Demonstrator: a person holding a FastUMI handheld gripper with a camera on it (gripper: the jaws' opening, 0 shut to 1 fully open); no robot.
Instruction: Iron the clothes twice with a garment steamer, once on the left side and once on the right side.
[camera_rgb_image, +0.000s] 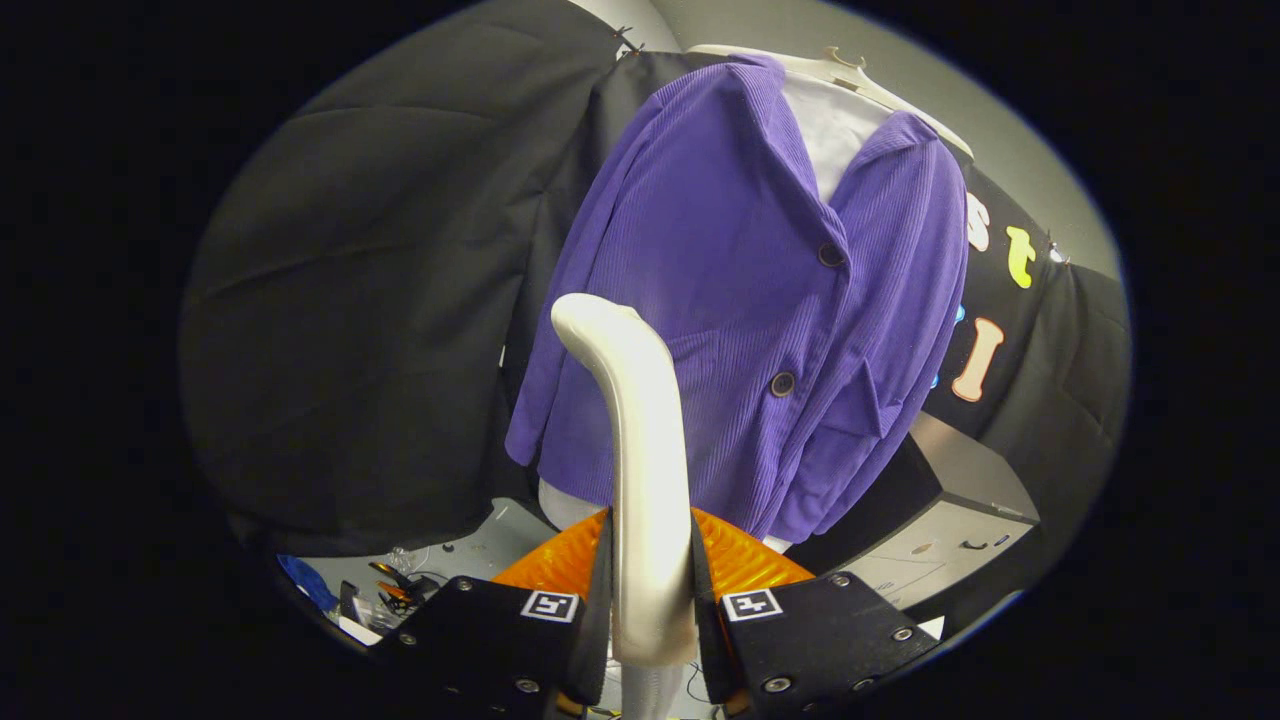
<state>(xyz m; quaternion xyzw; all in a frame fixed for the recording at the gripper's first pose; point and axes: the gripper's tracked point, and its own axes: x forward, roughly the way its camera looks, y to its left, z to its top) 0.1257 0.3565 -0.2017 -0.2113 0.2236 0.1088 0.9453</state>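
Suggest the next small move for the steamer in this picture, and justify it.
Probably ease the steamer forward toward the purple jacket. The hand-held gripper is shut on its white handle, its head points at the jacket hanging just beyond, but whether it touches the fabric cannot be told.

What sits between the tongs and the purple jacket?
The white steamer, clamped between the tongs, rises toward the jacket in the gripper view. Whether its head touches the cloth is unclear.
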